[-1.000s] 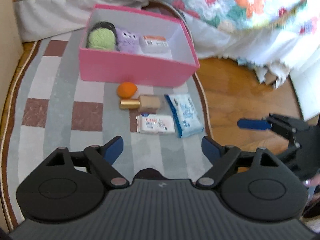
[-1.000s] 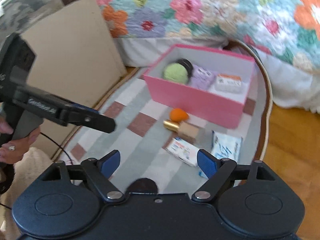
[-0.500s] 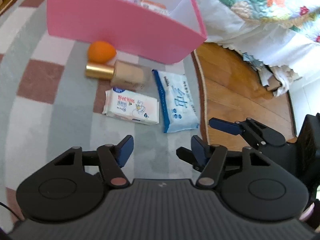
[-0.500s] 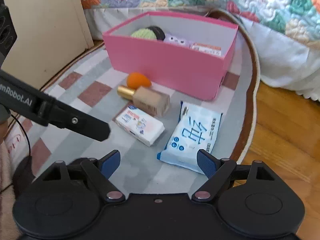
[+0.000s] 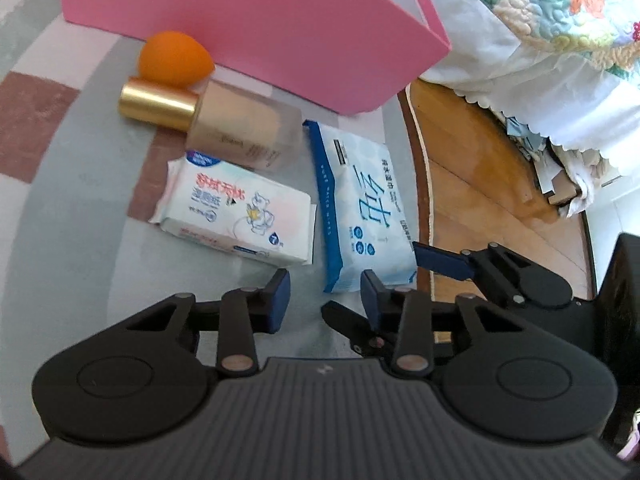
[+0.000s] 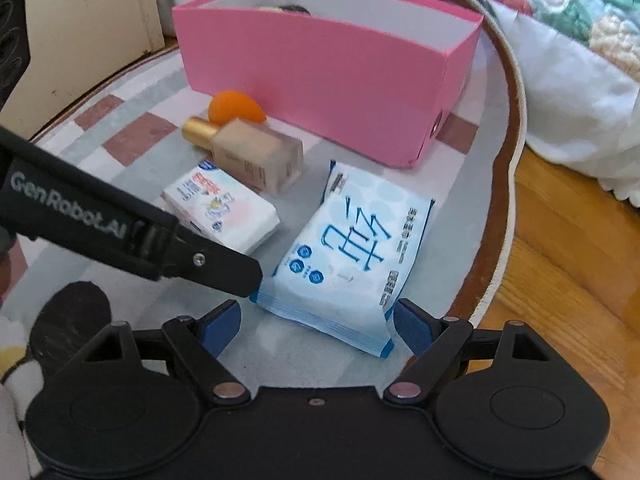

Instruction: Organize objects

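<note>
Nearest, the right hand-held gripper (image 6: pixel 316 326) hangs with jaws spread wide around the near end of the soft blue-and-white wipes pack (image 6: pixel 348 252) lying on the checked rug (image 6: pixel 132 136). The left hand-held gripper (image 5: pixel 324 296) is open too, empty, just left of that pack. Best to settle lower and pinch the pack's middle, since it will sag. Farther off stands the pink cardboard box (image 6: pixel 320 80), its likely destination.
</note>
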The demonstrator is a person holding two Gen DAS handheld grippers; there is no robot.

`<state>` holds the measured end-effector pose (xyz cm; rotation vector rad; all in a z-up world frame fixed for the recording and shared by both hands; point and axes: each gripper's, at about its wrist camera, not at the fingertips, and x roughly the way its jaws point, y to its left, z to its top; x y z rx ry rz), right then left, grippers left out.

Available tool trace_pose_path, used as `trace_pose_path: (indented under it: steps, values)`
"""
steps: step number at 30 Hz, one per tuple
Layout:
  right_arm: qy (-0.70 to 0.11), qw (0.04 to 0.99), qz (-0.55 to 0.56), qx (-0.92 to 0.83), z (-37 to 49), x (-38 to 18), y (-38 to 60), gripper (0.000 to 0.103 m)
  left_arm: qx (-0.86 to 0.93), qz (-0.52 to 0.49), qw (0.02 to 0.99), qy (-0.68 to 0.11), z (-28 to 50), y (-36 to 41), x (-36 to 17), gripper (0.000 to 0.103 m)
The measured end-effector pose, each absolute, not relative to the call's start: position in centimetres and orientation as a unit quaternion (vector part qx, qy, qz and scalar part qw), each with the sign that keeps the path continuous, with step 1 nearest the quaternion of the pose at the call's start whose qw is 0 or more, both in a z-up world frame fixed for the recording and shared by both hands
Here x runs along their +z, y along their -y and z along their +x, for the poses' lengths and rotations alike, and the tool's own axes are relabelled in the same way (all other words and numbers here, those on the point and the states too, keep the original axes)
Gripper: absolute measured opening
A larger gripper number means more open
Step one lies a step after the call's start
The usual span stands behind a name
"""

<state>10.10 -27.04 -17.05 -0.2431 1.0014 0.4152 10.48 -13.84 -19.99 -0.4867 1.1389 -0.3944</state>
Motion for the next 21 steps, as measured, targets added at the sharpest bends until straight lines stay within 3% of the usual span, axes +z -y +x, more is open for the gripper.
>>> trace_pose_path:
  steps: [5, 12, 21]
  values:
    - [-0.473, 0.855, -0.084, 0.194, 10.2, -17.5, 27.4, 0.087, -0.196, -0.235, 0.806, -0.506, 10.1, 13.5, -20.7, 0.036]
    - [-0.465, 0.86, -0.092, 0.189, 9.0, -16.7, 26.7, 0.054, -0.206, -0.262, 0.791, -0.513, 10.4, 12.6, -21.4, 0.036]
    - [-0.482, 0.854, -0.08, 0.178, 6.4, -15.7, 25.1, 0.033, -0.189, -0.258, 0.771, -0.551, 8.2, 10.4, -20.6, 0.036]
